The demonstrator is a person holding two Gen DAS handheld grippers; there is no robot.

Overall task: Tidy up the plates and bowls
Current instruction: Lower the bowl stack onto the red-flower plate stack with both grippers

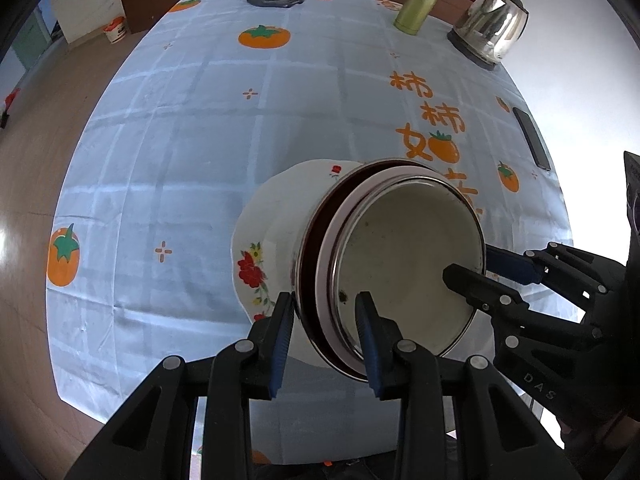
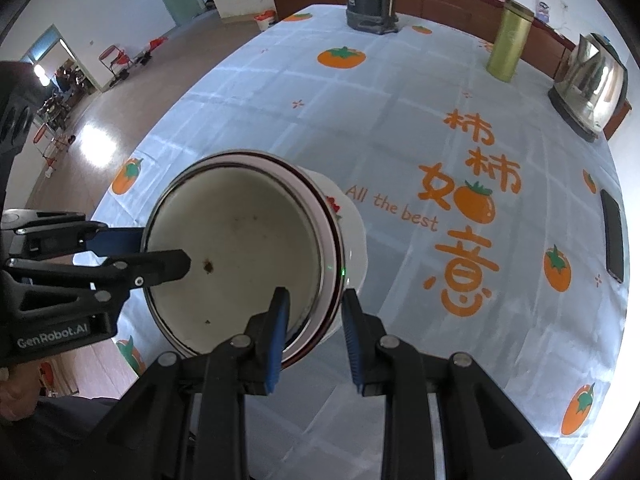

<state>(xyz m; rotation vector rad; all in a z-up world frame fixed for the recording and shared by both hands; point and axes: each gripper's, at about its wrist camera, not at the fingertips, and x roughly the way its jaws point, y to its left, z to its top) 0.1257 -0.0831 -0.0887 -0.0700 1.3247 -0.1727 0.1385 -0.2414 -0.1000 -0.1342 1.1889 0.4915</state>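
Enamel on enamel here: I've got a cream-coloured bowl [image 1: 404,256] nested inside a second, dark-lined bowl [image 1: 310,256], and both sit tilted over a white flowered plate [image 1: 272,216] near the middle of the table [image 1: 180,140], toward my edge of it. My left gripper [image 1: 324,340] has its fingers straddling the rims on one side, my right gripper [image 2: 314,338] does the same on the opposite side, each with one finger inside and one outside. Whether the pads are actually clamped down or just sitting loose around the rim, I honestly can't tell from these views.

Progress-wise I'd say the stacking is mostly there: bowls nested, plate underneath. What's left looks like settling the stack flat and letting go.

Readable stuff: the left tool says "GenRobot.AI", the right one "DAS". The tablecloth has "All the best" plus big orange Chinese characters among the persimmons. A phone [image 2: 614,236] lies near the right edge, and a kettle [image 2: 590,84] and a gold flask [image 2: 510,42] stand at the far right corner.
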